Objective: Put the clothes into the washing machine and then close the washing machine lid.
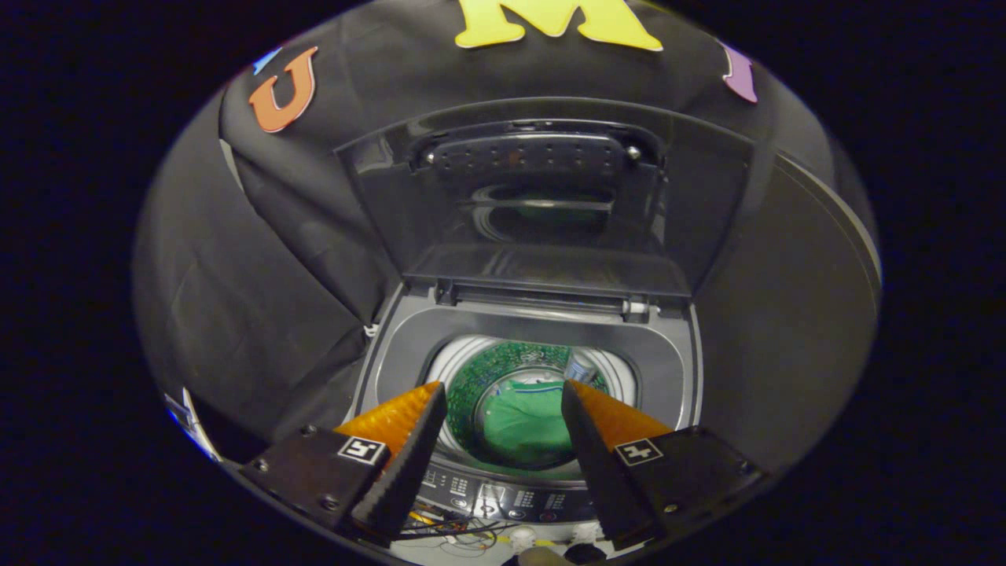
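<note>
Item: top-loading washing machine [534, 330], lid [542, 204] standing raised and leaning back toward the booth's dark cloth wall. Contents: a green garment [523, 420] is lying inside the drum [471, 377], down in the well, its colour glancing off the drum's perforated wall. Gripper [503, 405]: hovering above the near rim of the machine, fingers [409, 440] spread wide and gripping nothing, the garment showing in the gap between them and below. Progress, by judgement: the loading step is looking done, at least for the one piece seen; whether more clothes are waiting elsewhere cannot be told. Remaining: the lid is waiting to be brought down and shut. Surroundings: a control panel [503, 495] is running along the machine's near edge, just below the fingers; loose wires [448, 527] and small pale objects, too blurred to name, are lying nearer still. Obstructions: nothing is sitting across the opening or in the lid's downward path; the gripper itself is hanging over the mouth and would be needing to reach beyond the opening to the lid.
</note>
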Available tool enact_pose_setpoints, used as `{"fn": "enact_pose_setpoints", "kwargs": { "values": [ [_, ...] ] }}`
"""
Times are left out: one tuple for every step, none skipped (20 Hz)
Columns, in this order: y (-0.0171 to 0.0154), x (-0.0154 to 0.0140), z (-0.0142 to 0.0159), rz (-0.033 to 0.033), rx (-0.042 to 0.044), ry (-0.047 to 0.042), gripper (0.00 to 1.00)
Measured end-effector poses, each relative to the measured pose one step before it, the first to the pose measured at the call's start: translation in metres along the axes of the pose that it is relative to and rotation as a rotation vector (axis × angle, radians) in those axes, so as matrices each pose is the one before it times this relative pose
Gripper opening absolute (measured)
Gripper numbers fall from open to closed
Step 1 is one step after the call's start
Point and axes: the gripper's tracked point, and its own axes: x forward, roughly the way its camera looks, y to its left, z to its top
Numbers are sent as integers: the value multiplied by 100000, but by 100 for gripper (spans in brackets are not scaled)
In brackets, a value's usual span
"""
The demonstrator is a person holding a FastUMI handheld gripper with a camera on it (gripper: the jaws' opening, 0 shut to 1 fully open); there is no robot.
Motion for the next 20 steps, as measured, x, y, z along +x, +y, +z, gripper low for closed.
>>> {"fn": "enact_pose_setpoints", "kwargs": {
  "values": [
    [-2, -111, -260, 57, 599, 456, 91],
    [-200, -113, -176, -501, 29, -64, 91],
    [-148, -194, -48, -256, -291, -139, 91],
    [-141, -226, 48, -362, -282, -754, 91],
    [-112, -387, 83, -33, -201, -668, 91],
    [-76, -418, 71, -96, -227, -830, 91],
    [-51, -658, 182, 151, -429, -1134, 91],
    [-238, -736, 261, -211, -635, -1658, 91],
    [-127, -693, 328, -35, -868, -1688, 91],
    [-251, -1106, 415, -267, -978, -1887, 91],
    [-79, -876, 534, 55, -503, -1677, 91],
    [-164, -850, 541, -105, -742, -1737, 91],
    [-172, -943, 451, -282, -500, -1767, 91],
    [-95, -1030, 708, -225, -714, -1851, 91],
    [-153, -835, 518, -580, -564, -1635, 91],
    [-31, -946, 737, -219, -721, -2324, 91],
    [-46, -914, 658, -686, -524, -1885, 91],
    [-59, -1239, 889, -330, -159, -1951, 91],
    [97, -998, 897, -223, 129, -2160, 91],
    [77, -827, 859, -303, 83, -1976, 91]
  ]
}}
